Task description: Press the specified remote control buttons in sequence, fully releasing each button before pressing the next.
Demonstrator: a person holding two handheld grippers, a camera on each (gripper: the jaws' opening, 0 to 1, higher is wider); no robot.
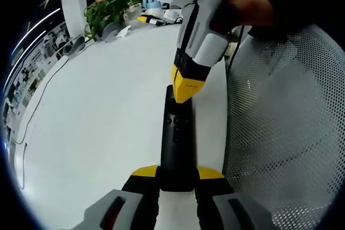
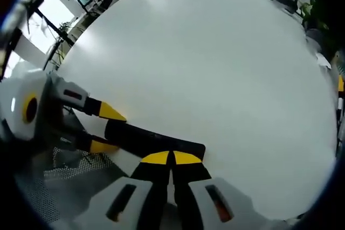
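Note:
A slim black remote (image 1: 177,149) rises up the middle of the left gripper view, above a white table (image 1: 102,133). My left gripper (image 1: 178,172) is shut on its near end, one yellow tip on each side. From above, my right gripper (image 1: 186,89) comes down with its yellow tips together, resting on the remote's far half just above the round buttons. In the right gripper view the remote (image 2: 145,139) lies crosswise. My right gripper (image 2: 172,158) is shut over its right end, and the left gripper (image 2: 107,129) clamps its left end.
A grey mesh chair (image 1: 285,122) stands to the right of the table edge. A leafy plant (image 1: 110,6), small items and a seated person are at the far end. A thin cable (image 1: 38,106) runs along the left side. The table (image 2: 215,68) spreads wide ahead.

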